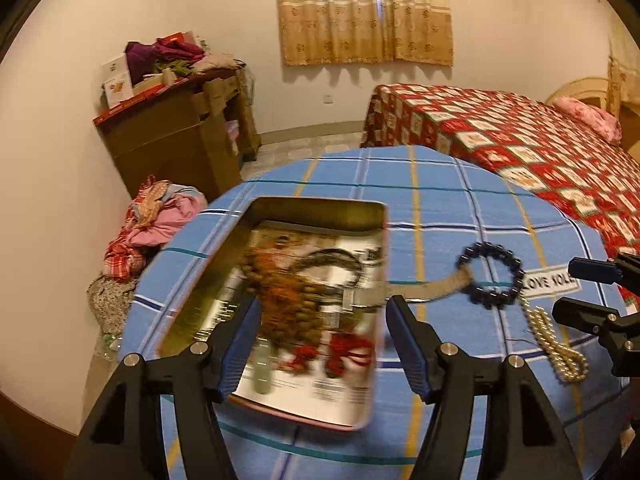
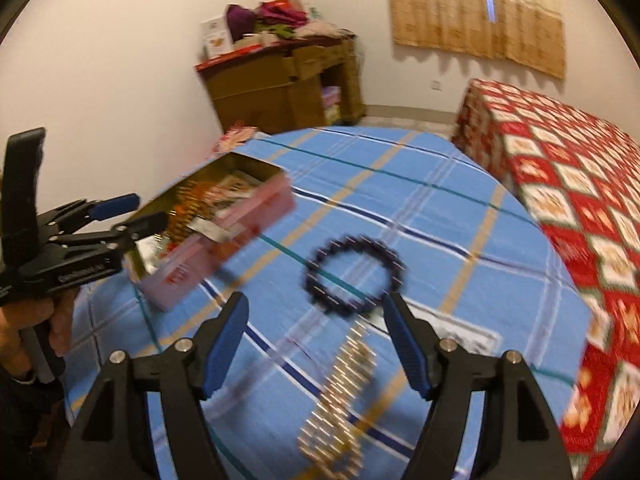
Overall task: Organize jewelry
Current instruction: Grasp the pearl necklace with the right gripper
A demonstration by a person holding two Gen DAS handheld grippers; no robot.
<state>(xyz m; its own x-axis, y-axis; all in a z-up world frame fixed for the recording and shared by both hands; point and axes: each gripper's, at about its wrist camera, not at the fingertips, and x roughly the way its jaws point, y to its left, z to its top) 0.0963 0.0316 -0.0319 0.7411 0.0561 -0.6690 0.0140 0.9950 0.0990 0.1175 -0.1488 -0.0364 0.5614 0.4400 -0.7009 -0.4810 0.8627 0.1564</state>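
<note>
Left gripper jaws apart, empty, over open tin holding beaded jewelry; right gripper jaws apart, empty, above dark bead bracelet and pearl strand on bench.

Left wrist camera sits low behind its own 2 fingers, looking forward and down, close over the open tin box on the blue checked tablecloth. Right wrist camera does the same from further right, close above the dark bead bracelet and the pearl necklace. Both views share the tin, bracelet, pearls, the wooden cabinet, curtain and red patterned bed, and each catches the other gripper at its edge.
</note>
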